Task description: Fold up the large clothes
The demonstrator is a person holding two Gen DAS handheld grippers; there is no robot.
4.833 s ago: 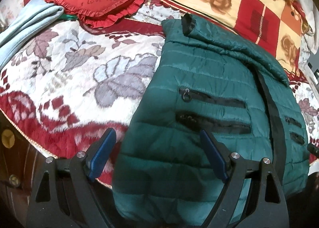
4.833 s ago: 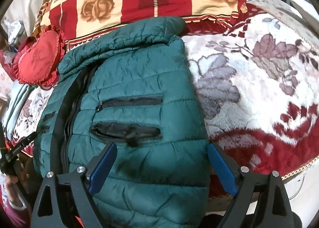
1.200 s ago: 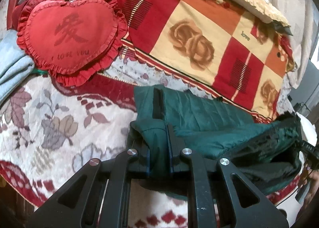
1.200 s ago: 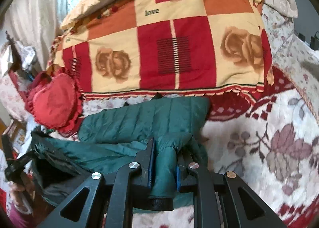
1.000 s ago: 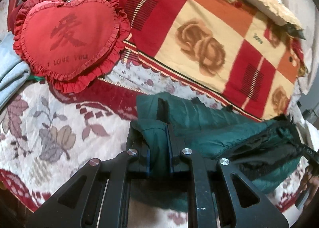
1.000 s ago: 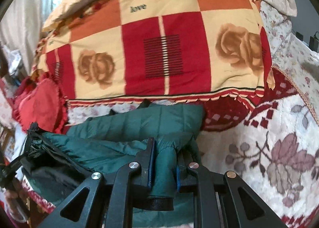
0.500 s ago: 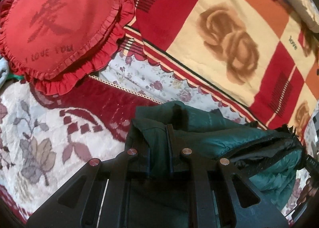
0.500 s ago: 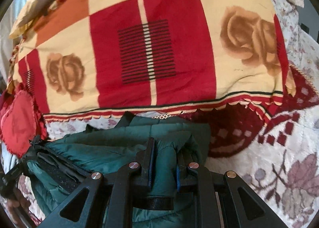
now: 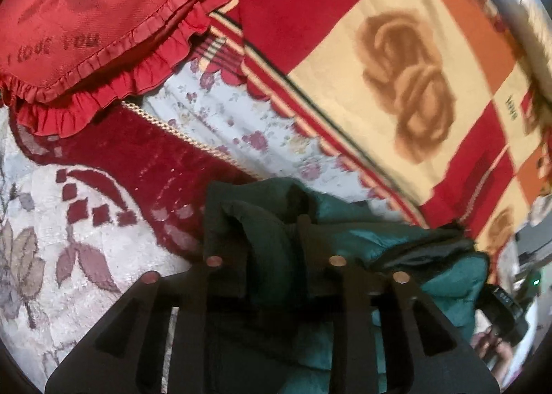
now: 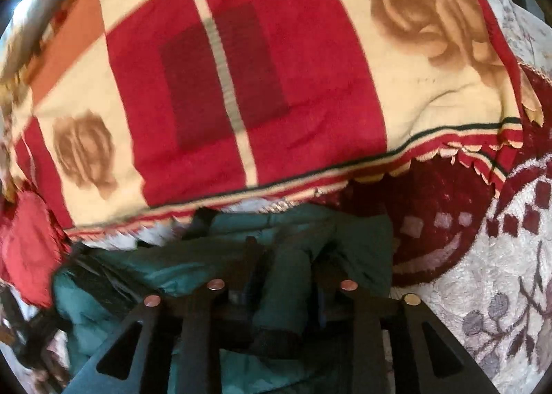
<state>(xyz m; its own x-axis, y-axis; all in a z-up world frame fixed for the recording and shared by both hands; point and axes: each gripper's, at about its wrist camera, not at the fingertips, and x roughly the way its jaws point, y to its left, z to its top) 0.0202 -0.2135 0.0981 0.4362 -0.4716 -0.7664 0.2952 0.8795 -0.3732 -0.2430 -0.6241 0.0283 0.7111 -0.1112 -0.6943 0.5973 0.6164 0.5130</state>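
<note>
A bed fills both views, covered by a plush floral spread (image 9: 86,232) in white and dark red. Across its far side lies a checked blanket (image 10: 241,83) of red, cream and orange squares with brown roses and the word "love". A red heart cushion (image 9: 96,14) with a frilled edge sits at the upper left of the left wrist view, overlapping the spread and lying just beside the blanket; a blurred part of it (image 10: 24,242) shows at the left edge of the right wrist view.

The green jacket (image 9: 396,242) lies on the spread close to the blanket's scalloped hem, doubled over so that its dark lining shows along the open edge. The left gripper (image 9: 272,239) is closed narrow with a bunched fold of the jacket pinched between its jaws. The right gripper (image 10: 286,266) is likewise clamped on a fold of the jacket (image 10: 345,239) at its other corner. Between the two grips the quilted fabric sags in loose layers. Both views are blurred. In the left wrist view the right gripper's black body shows at the lower right edge, beyond the jacket.
</note>
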